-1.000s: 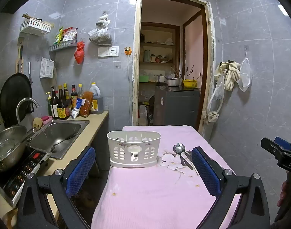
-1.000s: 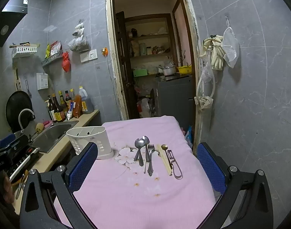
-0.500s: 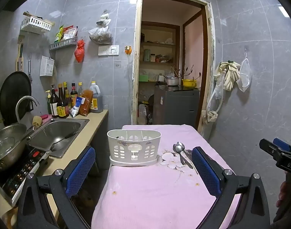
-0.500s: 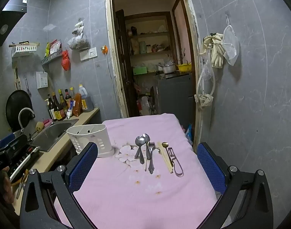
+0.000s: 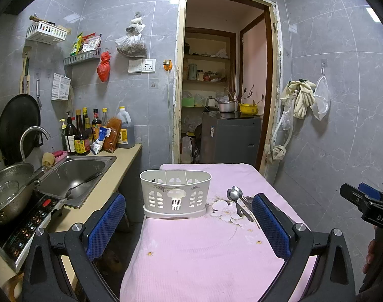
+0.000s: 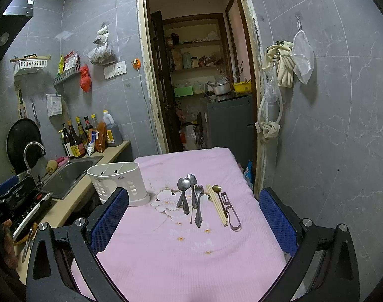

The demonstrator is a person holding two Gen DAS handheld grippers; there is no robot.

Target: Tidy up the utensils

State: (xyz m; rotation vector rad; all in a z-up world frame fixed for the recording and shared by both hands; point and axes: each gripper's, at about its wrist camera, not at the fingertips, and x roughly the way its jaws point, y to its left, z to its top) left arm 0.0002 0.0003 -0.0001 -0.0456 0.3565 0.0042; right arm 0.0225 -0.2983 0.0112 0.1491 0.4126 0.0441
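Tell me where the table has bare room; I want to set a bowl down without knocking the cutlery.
The near half of the pink cloth, between both open tools and the cutlery row, is bare. So is the far end beyond the spoons, toward the doorway. It is crowded mid-table: white caddy at the left edge, then spoons, fork, chopsticks and peeler.

left gripper (image 5: 188, 222): jaws wide, empty | right gripper (image 6: 194, 220): jaws wide, empty

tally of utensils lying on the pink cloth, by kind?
Steel spoons: 2
Forks: 1 clear; a second can't be confirmed
Chopsticks: 1 pair
Gold spoon: 1
Peeler: 1
Total: 6, with the pair as one
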